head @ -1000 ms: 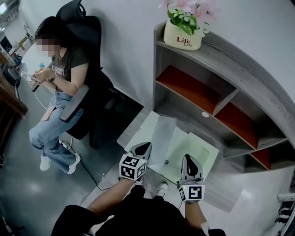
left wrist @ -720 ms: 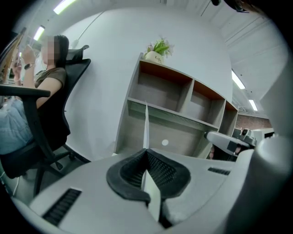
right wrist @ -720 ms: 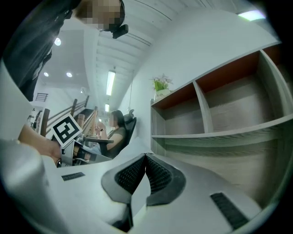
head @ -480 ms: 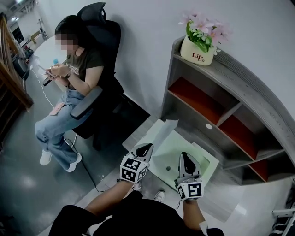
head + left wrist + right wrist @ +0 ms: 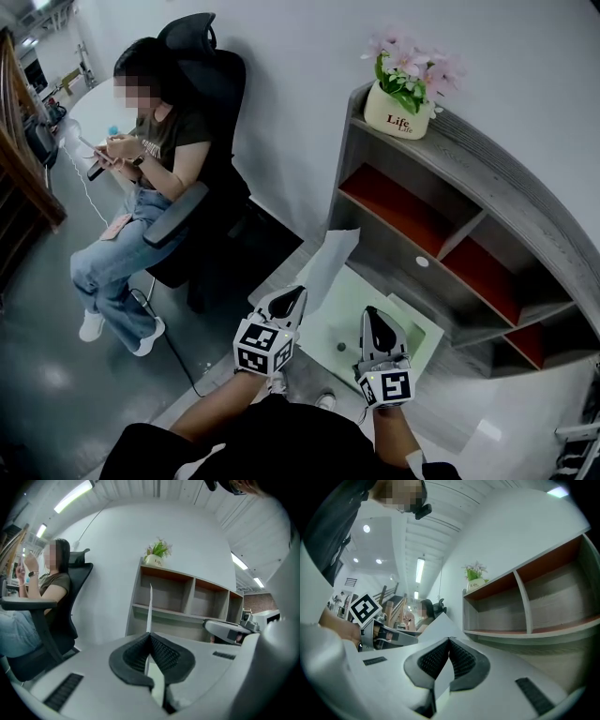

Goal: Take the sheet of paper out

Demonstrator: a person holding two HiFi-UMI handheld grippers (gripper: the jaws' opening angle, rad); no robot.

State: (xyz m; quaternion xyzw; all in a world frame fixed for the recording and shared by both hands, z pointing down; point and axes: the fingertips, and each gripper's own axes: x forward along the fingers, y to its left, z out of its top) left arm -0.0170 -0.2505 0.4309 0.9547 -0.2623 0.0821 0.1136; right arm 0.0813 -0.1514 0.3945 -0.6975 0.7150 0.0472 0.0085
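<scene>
The sheet of paper (image 5: pixel 330 267), which lay flat at the foot of the shelf unit (image 5: pixel 497 178) a second ago, now tilts steeply upward. Its far end reaches the shelf unit's lowest board, and the left gripper (image 5: pixel 300 292), clamped on its near edge, has risen.

To the right, passage is closed by a grey wooden shelf unit with orange-red backs (image 5: pixel 497 202), though its open compartments can be reached from the front. Its top is partly taken by a white pot of pink flowers (image 5: pixel 397 105). To the left, room is blocked by a black office chair (image 5: pixel 208 202) occupied by a seated person (image 5: pixel 141 178). A strip of floor is left free between them. Ahead, an upright white sheet of paper (image 5: pixel 330 264), pinched by the left gripper (image 5: pixel 298 292), is held across the path.
</scene>
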